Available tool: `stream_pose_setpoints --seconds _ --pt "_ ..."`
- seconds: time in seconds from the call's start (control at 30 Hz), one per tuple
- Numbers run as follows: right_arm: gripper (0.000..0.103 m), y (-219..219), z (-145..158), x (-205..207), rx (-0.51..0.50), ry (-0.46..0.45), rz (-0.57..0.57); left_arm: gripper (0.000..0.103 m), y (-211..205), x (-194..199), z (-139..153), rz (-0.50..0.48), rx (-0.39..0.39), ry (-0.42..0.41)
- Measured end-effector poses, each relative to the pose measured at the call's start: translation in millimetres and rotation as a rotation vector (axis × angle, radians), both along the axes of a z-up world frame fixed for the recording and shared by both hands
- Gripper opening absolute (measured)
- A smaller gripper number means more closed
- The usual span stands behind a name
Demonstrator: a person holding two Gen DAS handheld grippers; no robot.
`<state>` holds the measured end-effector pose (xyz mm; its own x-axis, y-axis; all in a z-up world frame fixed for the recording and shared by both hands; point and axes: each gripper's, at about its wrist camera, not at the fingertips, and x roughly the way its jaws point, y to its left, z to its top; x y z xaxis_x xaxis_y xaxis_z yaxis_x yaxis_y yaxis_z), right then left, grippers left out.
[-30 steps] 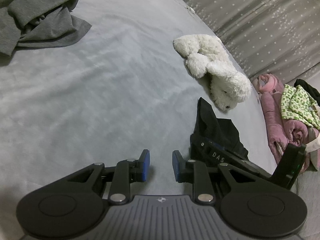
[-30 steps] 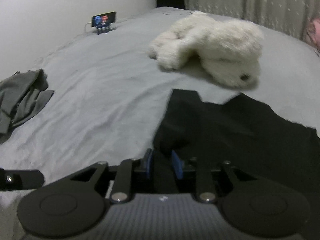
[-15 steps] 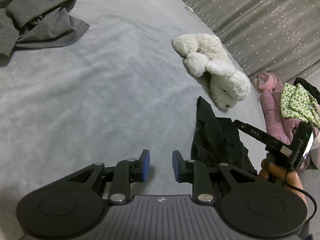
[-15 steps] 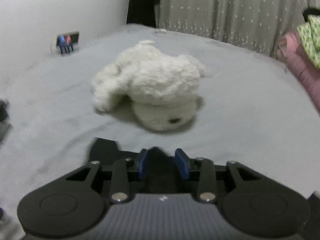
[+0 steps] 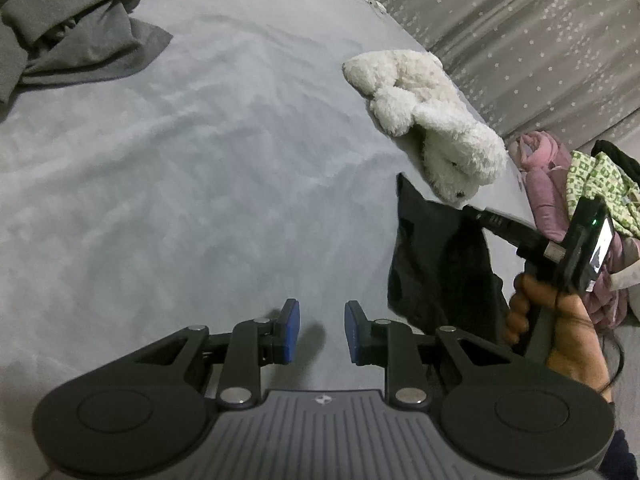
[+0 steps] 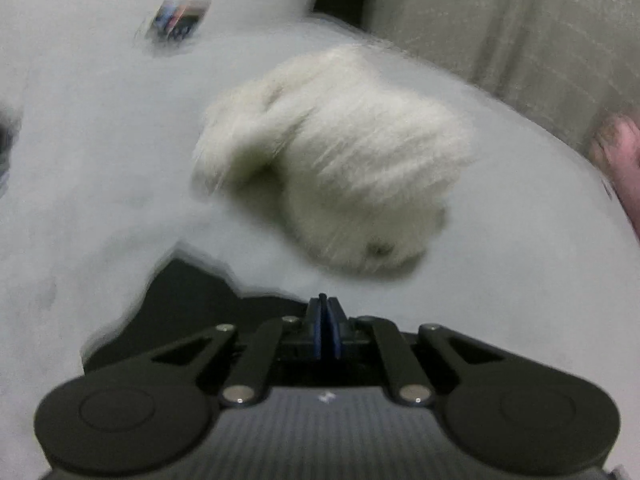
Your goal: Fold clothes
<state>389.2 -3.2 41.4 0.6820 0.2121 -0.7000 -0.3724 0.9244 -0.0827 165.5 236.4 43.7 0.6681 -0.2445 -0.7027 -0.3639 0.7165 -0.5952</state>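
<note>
A black garment [image 5: 436, 264] rises off the grey bedsheet [image 5: 208, 184] at the right. Its top edge meets the tip of my right gripper [image 5: 472, 213], which a hand [image 5: 568, 332] holds. In the blurred right wrist view the right gripper [image 6: 324, 320] has its blue pads pressed together, with a thin dark sliver of cloth showing at their tip. The rest of the black garment [image 6: 192, 304] spreads out below and to the left. My left gripper [image 5: 320, 332] hovers over bare sheet left of the garment, open with nothing between its pads.
A white plush toy [image 5: 432, 120] lies just beyond the black garment. A crumpled grey garment [image 5: 68, 36] sits at the far left. Pink and green clothes [image 5: 576, 184] are piled off the bed's right edge, in front of a dotted curtain [image 5: 520, 40]. A phone [image 6: 180, 16] stands at the far side.
The right gripper swung right, towards the plush toy, with the black cloth. Its pads widened, then shut tight. The holding hand came into the left wrist view. The left gripper stayed put.
</note>
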Motion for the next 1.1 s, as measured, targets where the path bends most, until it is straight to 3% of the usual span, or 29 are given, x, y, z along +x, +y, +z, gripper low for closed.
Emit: stream_pose_setpoints --seconds 0.03,0.1,0.2,0.27,0.37,0.43,0.5,0.63,0.83,0.97,1.1 --pt "0.005 -8.1 1.7 4.5 0.062 -0.003 -0.064 0.022 -0.8 -0.4 0.2 -0.002 0.002 -0.001" --pt "0.005 -6.4 -10.8 8.7 0.044 0.029 -0.085 0.022 -1.5 -1.1 0.7 -0.002 0.008 -0.004" --pt "0.008 16.7 -30.8 1.7 -0.108 -0.006 -0.044 0.022 -1.7 -1.6 0.0 0.000 0.010 -0.001" --pt "0.008 26.1 -31.1 -2.2 -0.155 -0.033 -0.034 0.022 -1.2 -1.3 0.3 0.000 0.010 -0.001" --pt "0.021 15.5 -11.3 -7.2 -0.042 -0.050 -0.059 0.022 -0.2 -1.3 1.3 -0.001 0.010 -0.006" --pt "0.024 7.6 2.0 -15.9 0.036 -0.063 -0.064 0.022 0.2 -1.5 1.4 0.002 0.007 -0.005" --pt "0.024 3.9 9.1 -25.5 0.082 -0.026 -0.030 0.022 0.4 -1.5 1.3 0.005 0.003 -0.005" --pt "0.023 14.3 7.2 -62.7 0.039 0.088 0.089 0.022 0.9 -1.4 1.2 0.010 -0.002 -0.003" --pt "0.017 29.5 -9.3 -117.2 0.017 0.160 0.216 0.023 1.2 -0.9 2.0 0.013 0.001 -0.004" --pt "0.007 31.3 -9.2 -133.8 0.056 0.142 0.225 0.022 2.0 -0.8 2.4 0.014 -0.001 -0.005" --pt "0.006 32.4 -11.1 -138.5 0.073 0.137 0.228 0.023 1.7 -0.7 3.4 0.012 -0.002 -0.010"
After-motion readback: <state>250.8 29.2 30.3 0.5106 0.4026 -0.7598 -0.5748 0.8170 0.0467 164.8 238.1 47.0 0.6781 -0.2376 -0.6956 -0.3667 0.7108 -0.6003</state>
